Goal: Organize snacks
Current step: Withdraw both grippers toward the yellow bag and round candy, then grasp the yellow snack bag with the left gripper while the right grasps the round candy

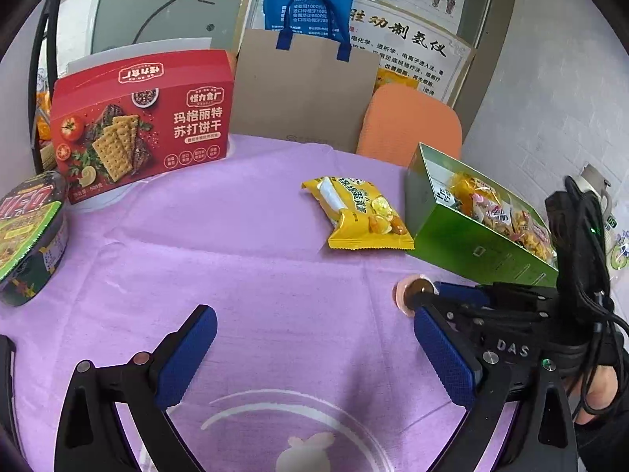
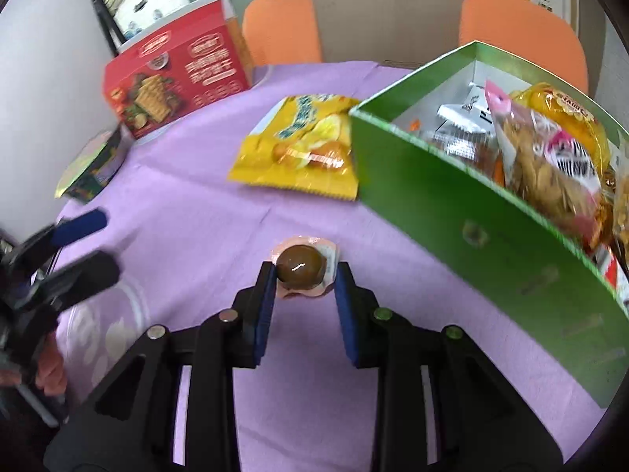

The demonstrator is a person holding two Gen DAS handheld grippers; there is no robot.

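A small brown braised egg in a clear pink pack (image 2: 302, 267) sits between the blue pads of my right gripper (image 2: 302, 273), which is shut on it just above the purple cloth. In the left wrist view the same egg pack (image 1: 412, 289) shows at the tip of the right gripper (image 1: 422, 297). A yellow snack bag (image 2: 302, 145) (image 1: 361, 216) lies flat beside the open green box (image 2: 471, 228) (image 1: 471, 247), which holds several wrapped snacks. My left gripper (image 1: 314, 314) (image 2: 78, 244) hovers open over bare cloth with nothing between its fingers.
A red cracker box (image 1: 141, 126) (image 2: 177, 67) stands at the table's far left. A round noodle bowl (image 1: 27, 236) (image 2: 94, 165) sits in front of it. Orange chairs (image 1: 409, 129) and a cardboard sheet with a blue bag (image 1: 310, 4) are behind the table.
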